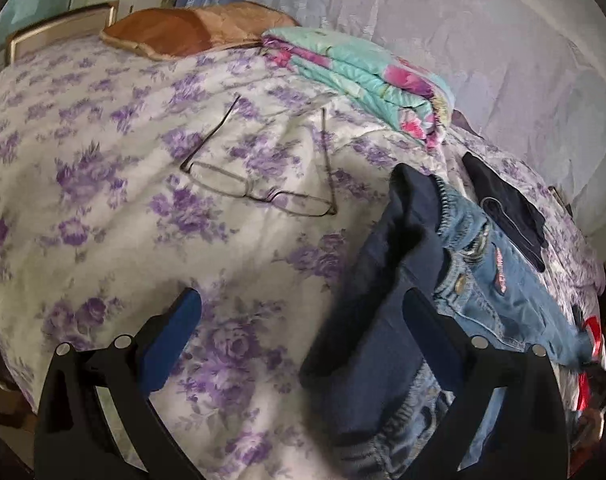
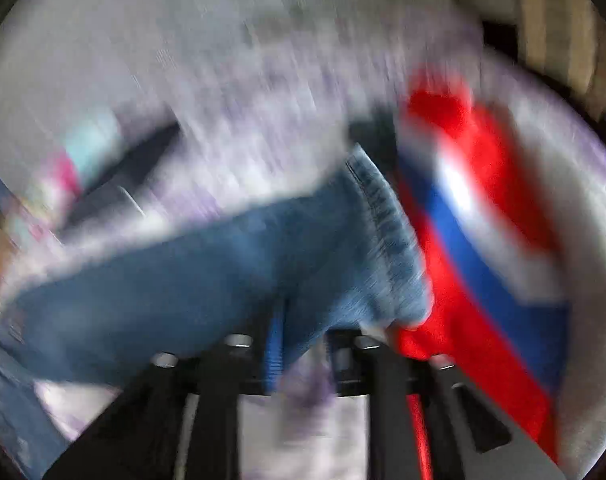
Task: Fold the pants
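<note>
Looking over a bed dressed in a purple-flowered bedspread (image 1: pixel 103 160), with eyeglasses (image 1: pixel 259 188) lying unfolded mid-bed and a folded floral quilt (image 1: pixel 363 76) behind them. Seeing the jeans (image 1: pixel 503 280) lying along the right side, partly under a dark navy garment (image 1: pixel 383 280). Holding the left gripper (image 1: pixel 303 296) with jaws spread wide, gripping nothing, one finger over the navy garment. Holding the right gripper (image 2: pixel 299 336) with jaws narrow around a denim hem of the jeans (image 2: pixel 183 288), beside a red, white and blue cloth (image 2: pixel 483 220); blurring too heavily to tell whether pressing.
</note>
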A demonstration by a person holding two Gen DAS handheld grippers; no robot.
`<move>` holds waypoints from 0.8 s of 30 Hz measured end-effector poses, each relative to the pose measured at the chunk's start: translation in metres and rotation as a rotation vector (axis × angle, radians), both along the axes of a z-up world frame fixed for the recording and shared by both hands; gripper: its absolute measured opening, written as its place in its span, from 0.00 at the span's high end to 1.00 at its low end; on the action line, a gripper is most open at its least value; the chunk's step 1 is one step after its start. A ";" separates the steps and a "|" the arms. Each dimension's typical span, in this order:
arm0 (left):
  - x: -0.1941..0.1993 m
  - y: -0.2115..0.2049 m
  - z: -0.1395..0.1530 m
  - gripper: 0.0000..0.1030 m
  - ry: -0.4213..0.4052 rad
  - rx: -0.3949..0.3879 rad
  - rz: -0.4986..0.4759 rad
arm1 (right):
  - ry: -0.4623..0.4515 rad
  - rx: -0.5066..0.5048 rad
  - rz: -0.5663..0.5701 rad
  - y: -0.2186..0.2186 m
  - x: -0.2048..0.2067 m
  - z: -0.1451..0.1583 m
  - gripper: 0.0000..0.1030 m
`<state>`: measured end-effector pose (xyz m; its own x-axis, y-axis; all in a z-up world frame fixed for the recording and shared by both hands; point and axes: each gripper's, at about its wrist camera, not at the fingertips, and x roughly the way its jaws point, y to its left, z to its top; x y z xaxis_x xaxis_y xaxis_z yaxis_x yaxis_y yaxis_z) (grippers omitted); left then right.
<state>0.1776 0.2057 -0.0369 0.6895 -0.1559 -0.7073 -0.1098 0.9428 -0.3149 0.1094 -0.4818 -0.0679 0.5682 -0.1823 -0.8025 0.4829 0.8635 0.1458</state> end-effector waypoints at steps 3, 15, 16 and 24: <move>-0.004 -0.015 0.018 0.05 -0.052 0.059 -0.019 | -0.060 0.069 -0.042 -0.012 -0.008 0.011 0.61; 0.105 -0.134 0.009 0.05 0.147 0.255 -0.236 | -0.235 -0.179 0.071 0.091 -0.011 0.060 0.27; 0.123 -0.134 -0.010 0.04 0.210 0.267 -0.203 | -0.208 -0.192 0.118 0.102 0.005 0.054 0.26; 0.132 -0.130 -0.019 0.04 0.193 0.257 -0.158 | -0.023 -0.216 0.146 0.115 0.052 0.001 0.16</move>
<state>0.3096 0.0761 -0.0555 0.5213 -0.0500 -0.8519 0.0096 0.9986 -0.0527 0.1610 -0.3669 -0.0665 0.6188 -0.2627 -0.7403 0.3495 0.9361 -0.0400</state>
